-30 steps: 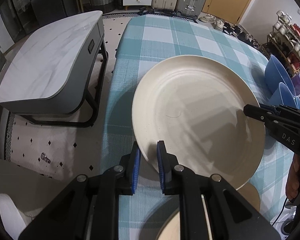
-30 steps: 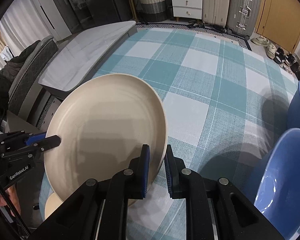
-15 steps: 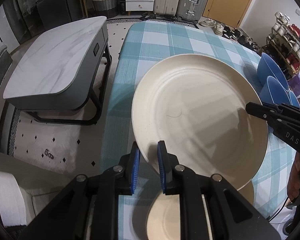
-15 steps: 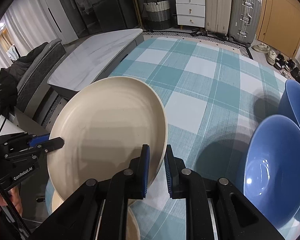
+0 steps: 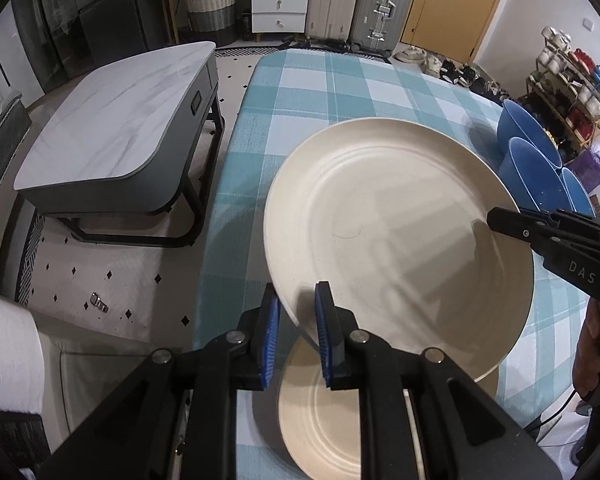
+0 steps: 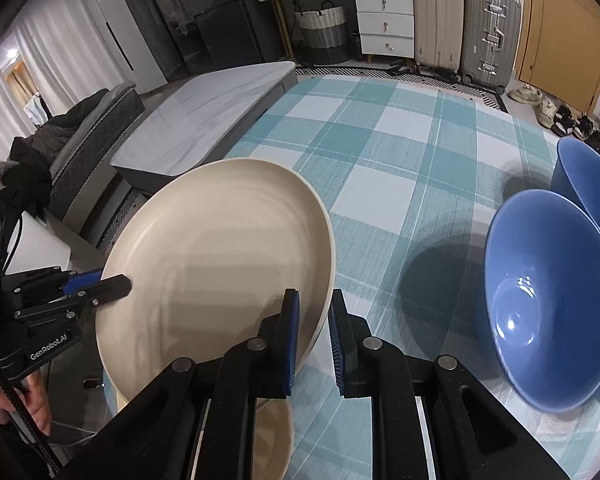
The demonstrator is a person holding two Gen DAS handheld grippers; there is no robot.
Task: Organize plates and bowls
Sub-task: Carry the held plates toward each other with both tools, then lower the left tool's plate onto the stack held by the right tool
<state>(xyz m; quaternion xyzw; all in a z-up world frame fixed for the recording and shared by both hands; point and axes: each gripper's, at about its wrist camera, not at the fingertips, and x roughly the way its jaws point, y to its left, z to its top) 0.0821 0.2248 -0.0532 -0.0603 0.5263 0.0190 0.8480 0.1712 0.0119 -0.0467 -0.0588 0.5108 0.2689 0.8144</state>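
Checked-cloth worktop (image 5: 332, 92) with blue bowls (image 6: 548, 300) at its right: left gripper (image 5: 296, 334) and right gripper (image 6: 314, 338), jaws nearly closed on opposite rims, hold the large cream plate (image 5: 396, 240) higher than a second ago; a second plate (image 5: 320, 420) now shows beneath, suggesting transfer under way.
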